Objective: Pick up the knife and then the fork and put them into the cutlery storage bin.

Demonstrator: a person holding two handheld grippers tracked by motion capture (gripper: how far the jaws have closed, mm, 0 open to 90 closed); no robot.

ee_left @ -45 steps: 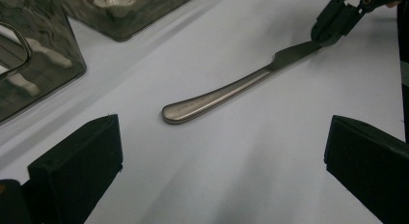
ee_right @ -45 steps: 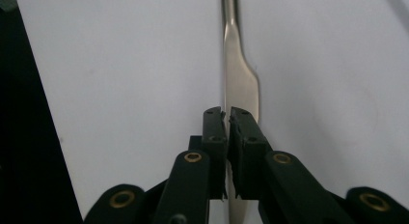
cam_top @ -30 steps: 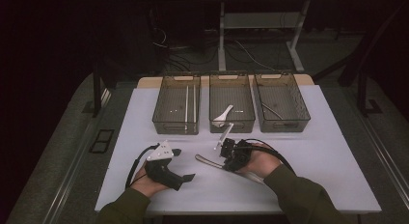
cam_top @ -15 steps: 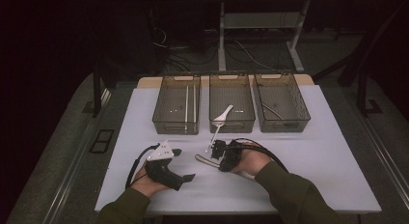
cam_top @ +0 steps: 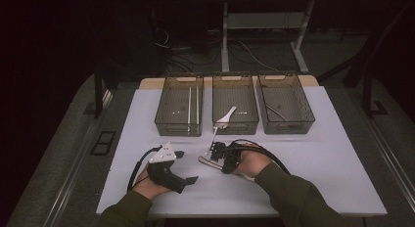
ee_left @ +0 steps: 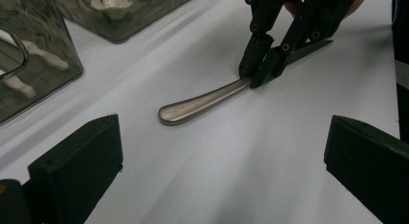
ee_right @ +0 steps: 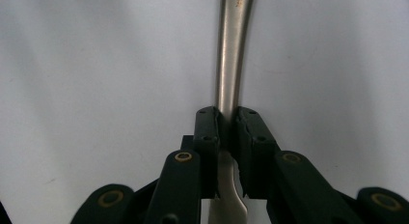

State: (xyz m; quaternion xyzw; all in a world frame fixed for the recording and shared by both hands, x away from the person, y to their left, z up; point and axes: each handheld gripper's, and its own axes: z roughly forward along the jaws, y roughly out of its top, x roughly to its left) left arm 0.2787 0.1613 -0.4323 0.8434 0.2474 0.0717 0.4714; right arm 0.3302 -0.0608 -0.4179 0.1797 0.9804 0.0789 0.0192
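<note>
Right gripper (ee_right: 225,119) low over white table (cam_top: 342,158), jaws just closing, pads now pinched on metal utensil handle (ee_left: 202,102) lying flat in front of three bins, left gripper (cam_top: 188,167) resting nearby, jaws wide, nothing between them

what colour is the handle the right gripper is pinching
Plain silver-grey brushed metal handle, clearest in the left gripper view; the right gripper is black.

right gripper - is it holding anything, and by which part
The right gripper pinches a metal utensil lying on the table, at the handle's narrow neck. The left gripper holds nothing.
</note>
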